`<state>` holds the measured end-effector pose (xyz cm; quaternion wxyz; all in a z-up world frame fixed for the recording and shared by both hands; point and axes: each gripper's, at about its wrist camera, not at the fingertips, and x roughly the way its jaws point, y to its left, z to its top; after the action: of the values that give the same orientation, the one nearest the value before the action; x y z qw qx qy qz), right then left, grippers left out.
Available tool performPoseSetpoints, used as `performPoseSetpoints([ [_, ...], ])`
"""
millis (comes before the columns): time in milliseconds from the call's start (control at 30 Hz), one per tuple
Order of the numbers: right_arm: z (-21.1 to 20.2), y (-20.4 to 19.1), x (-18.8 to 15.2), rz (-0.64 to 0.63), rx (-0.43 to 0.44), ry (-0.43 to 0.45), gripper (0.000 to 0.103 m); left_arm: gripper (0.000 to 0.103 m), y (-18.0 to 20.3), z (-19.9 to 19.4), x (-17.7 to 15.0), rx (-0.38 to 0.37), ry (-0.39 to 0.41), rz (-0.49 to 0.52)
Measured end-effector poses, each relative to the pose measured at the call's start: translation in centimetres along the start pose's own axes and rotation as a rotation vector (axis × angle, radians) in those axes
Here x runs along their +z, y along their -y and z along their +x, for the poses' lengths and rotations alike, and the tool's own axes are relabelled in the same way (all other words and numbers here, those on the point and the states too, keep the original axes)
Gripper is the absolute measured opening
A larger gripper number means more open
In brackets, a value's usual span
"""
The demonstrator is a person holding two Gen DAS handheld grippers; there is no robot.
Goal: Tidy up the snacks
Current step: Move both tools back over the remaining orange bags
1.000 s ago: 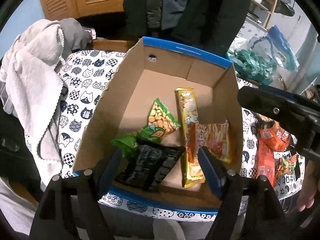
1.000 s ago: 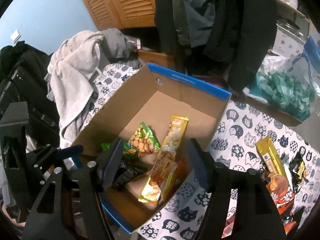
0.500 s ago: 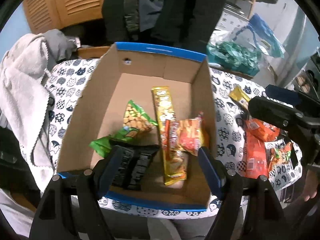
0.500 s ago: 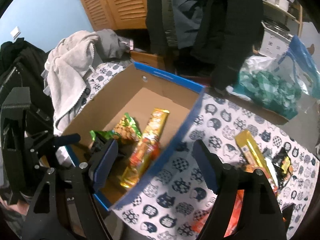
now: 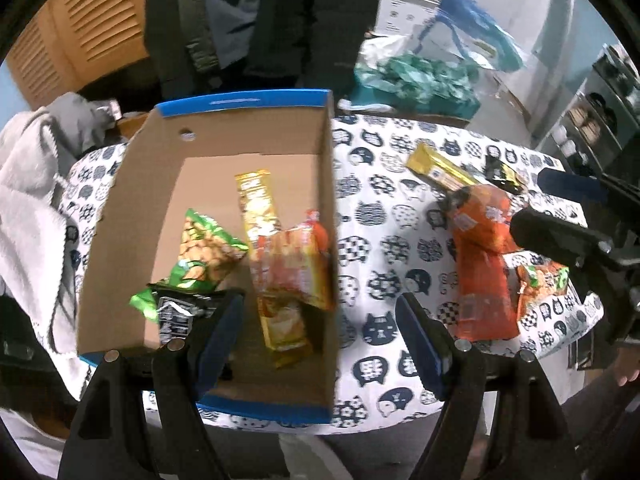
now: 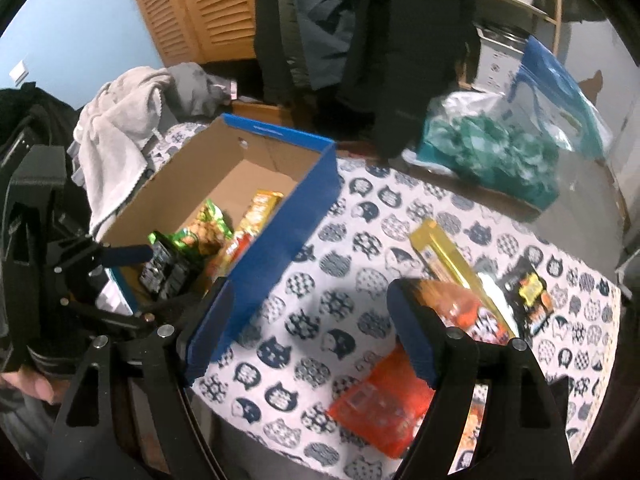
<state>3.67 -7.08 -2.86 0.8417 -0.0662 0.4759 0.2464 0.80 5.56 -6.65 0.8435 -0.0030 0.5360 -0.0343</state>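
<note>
You are hovering both hand-held grippers wide and empty (right (image 6: pixel 308 332), left (image 5: pixel 320 336)), risking snagging the box (image 6: pixel 280 216) wall while reaching for the orange packet (image 6: pixel 384 404).

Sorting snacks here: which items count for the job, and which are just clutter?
Job: blue-edged cardboard box; green peanut packet inside; long gold bar wrapper and orange snack pouch on the cloth.

Clutter: grey towel; teal plastic bag; hanging dark coats.

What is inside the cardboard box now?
The cardboard box holds a green peanut packet, a long gold packet, an orange packet lying over it, and a black packet. Anything beneath them is hidden.
</note>
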Motion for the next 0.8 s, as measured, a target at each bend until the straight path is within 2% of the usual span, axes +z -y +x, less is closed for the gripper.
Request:
performPoseSetpoints([
  [300,-1.7,3.4,-2.2,0.046,-0.031,0.008,0.079,0.079,5.1,0.3,0.0,-0.016,-0.013,0.123],
  [633,-3.7,8.1,-4.9,0.113,-0.071,0.018,0.079,0.079,9.5,1.3,0.1,-0.04,-0.033,0.188],
  [800,-4.3,10.3,-6.6,0.125,-0.095,-0.004,0.079,0.079,11.2,1.8,0.0,-0.046,-0.033,0.223],
])
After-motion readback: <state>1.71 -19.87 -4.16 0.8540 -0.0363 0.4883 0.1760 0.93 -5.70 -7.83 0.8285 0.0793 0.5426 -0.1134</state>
